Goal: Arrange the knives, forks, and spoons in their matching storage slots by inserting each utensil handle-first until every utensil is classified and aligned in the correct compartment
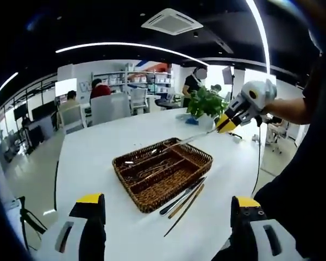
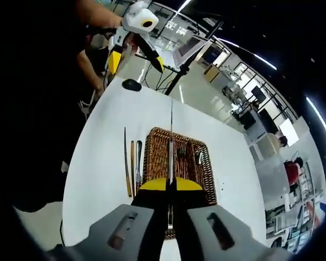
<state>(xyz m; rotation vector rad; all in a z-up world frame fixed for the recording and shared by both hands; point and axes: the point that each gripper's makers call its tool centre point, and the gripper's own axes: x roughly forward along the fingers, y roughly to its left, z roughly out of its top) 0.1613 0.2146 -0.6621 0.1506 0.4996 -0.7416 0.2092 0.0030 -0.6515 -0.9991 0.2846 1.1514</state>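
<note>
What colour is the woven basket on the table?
The woven basket is dark brown; the left gripper view shows it best.

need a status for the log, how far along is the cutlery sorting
Partly done. Some utensils already lie in the wicker tray, forks among them. In hand: the right claw is shut on a knife held over the tray. Left: three utensils on the table beside the tray. The left claw is open.

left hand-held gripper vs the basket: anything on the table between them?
Left gripper view: three loose utensils lie beside the wicker basket toward the open left hand-held gripper; below them, bare white table.
</note>
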